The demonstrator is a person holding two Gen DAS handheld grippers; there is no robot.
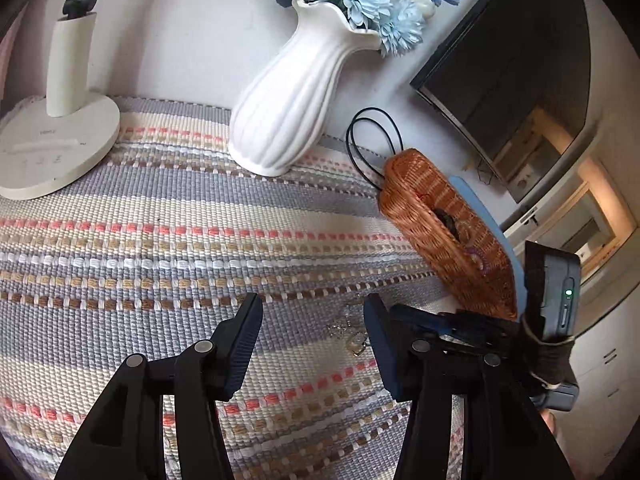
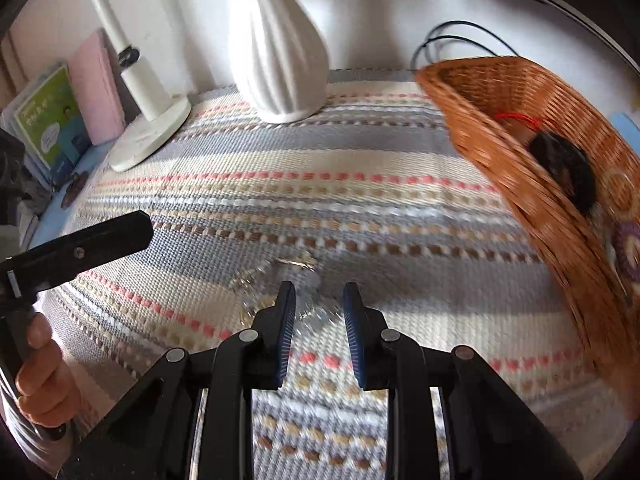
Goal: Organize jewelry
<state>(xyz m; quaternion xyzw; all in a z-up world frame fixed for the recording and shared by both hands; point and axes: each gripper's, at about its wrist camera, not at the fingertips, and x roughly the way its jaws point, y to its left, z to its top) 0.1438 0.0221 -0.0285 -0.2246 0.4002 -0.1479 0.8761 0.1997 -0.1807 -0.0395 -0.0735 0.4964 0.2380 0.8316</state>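
A thin silvery necklace [image 1: 350,330] lies on the striped woven mat [image 1: 160,208], just left of my left gripper's right finger. In the right wrist view the same chain [image 2: 280,280] is blurred, just ahead of the fingertips. My left gripper [image 1: 312,308] is open and empty above the mat. My right gripper [image 2: 319,294] is open with a narrow gap, holding nothing. A brown wicker basket [image 1: 452,236] at the right holds a dark round piece [image 2: 564,172], a red cord and a purple piece [image 2: 628,252].
A white ribbed vase [image 1: 288,96] with blue flowers stands at the back. A white lamp base [image 1: 52,148] sits back left. A black cable [image 1: 372,144] loops behind the basket. Books [image 2: 60,120] stand at the far left. My left gripper body [image 2: 76,248] shows at the left.
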